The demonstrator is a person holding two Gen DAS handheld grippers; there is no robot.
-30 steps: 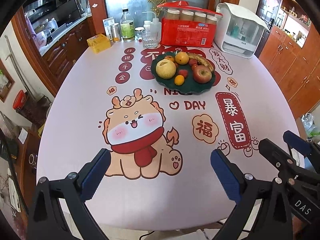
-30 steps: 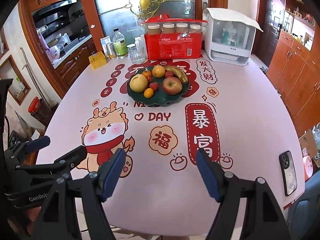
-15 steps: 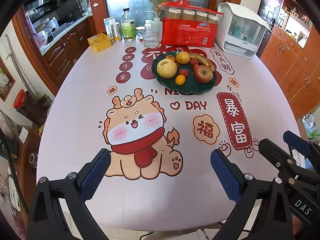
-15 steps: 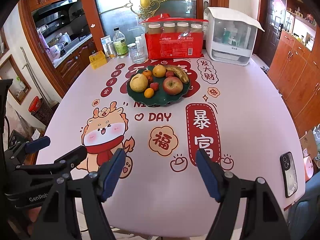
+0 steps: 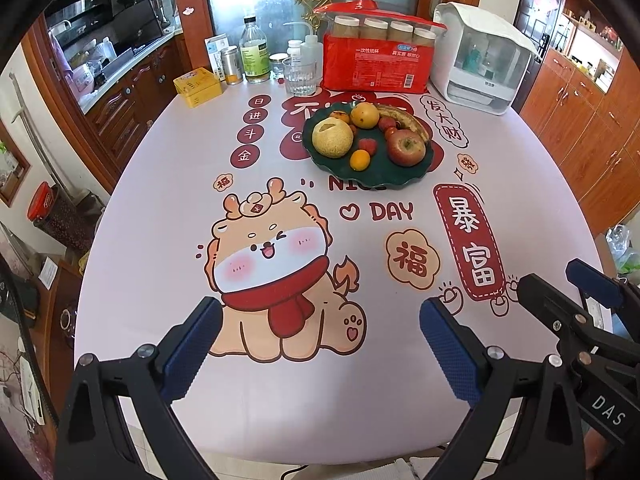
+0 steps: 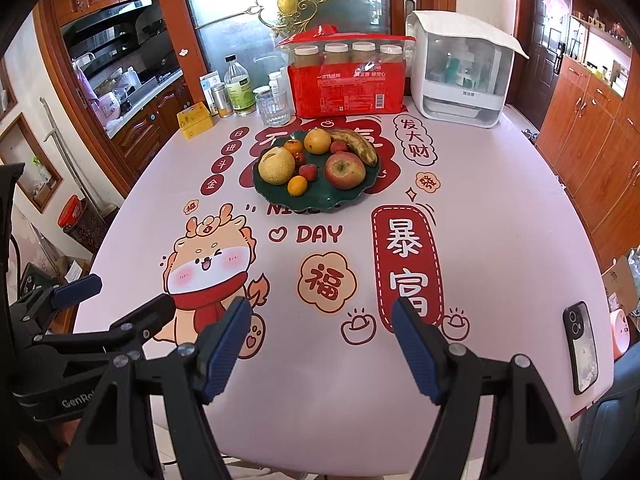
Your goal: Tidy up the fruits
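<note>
A dark green plate (image 5: 400, 178) (image 6: 320, 202) sits at the far middle of the table. On it lie a yellow pear (image 5: 332, 143) (image 6: 277, 166), a red apple (image 5: 407, 147) (image 6: 345, 170), a banana (image 5: 404, 119) (image 6: 358, 143), an orange (image 5: 365, 115) (image 6: 317, 141), a small tangerine (image 5: 359, 160) (image 6: 298, 185) and small red fruits (image 5: 367, 145). My left gripper (image 5: 320, 316) hangs open over the near table edge, nothing between its blue pads. My right gripper (image 6: 322, 314) is open too, beside it and far from the plate.
A red pack of paper cups (image 6: 346, 86), a white lidded appliance (image 6: 460, 76), a glass (image 6: 273, 108), bottles (image 6: 239, 86) and a yellow box (image 6: 195, 120) line the table's far edge. A phone (image 6: 581, 346) lies near the right edge. Wooden cabinets flank the table.
</note>
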